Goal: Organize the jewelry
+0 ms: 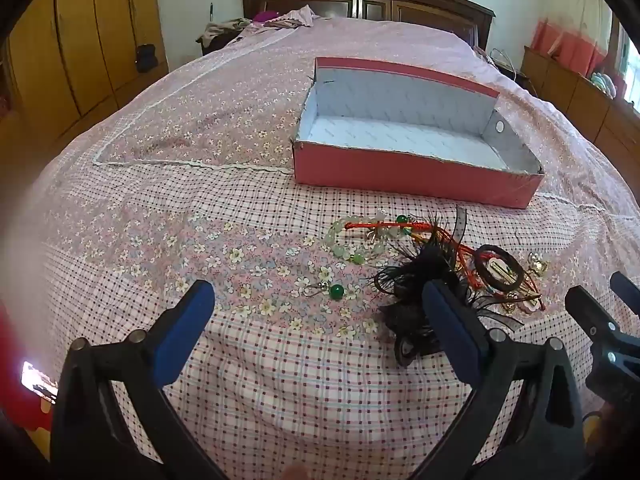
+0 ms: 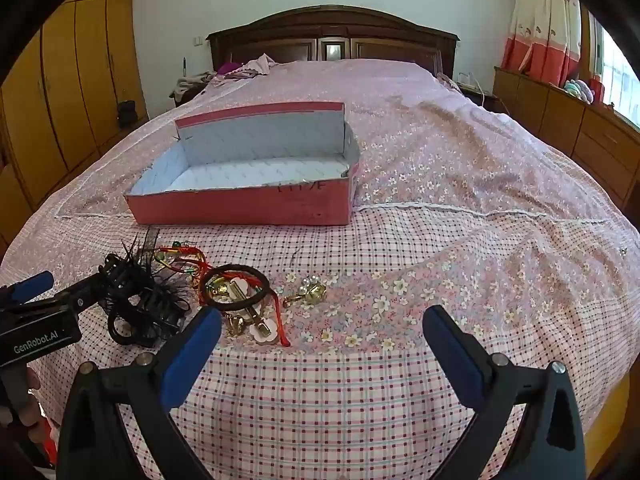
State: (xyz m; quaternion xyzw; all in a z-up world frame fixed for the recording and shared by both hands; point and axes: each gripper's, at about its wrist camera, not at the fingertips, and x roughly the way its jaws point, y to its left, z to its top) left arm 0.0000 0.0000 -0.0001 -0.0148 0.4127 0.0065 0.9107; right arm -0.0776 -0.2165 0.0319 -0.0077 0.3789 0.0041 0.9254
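An open pink box [image 1: 408, 172] [image 2: 240, 208] with a pale lining sits on the bed, nothing inside it. In front of it lies a jewelry heap: a pale green bead bracelet [image 1: 356, 246], a green bead earring [image 1: 335, 291], a black feather hairpiece [image 1: 416, 280] [image 2: 140, 292], red cords [image 2: 184, 264], a black hair tie [image 1: 500, 268] [image 2: 234, 286], gold clips [image 2: 260, 326] and a pearl brooch [image 2: 312, 290]. My left gripper [image 1: 316, 310] is open above the earring, its right pad against the hairpiece. My right gripper [image 2: 322, 334] is open, nothing between its pads, just near of the brooch.
The bed [image 2: 460, 220] carries a pink floral and checked cover. Clothes [image 1: 280, 18] lie near the dark headboard [image 2: 332, 36]. Yellow wardrobes [image 1: 72, 40] stand on the left, a low wooden cabinet [image 2: 568, 128] and curtains on the right.
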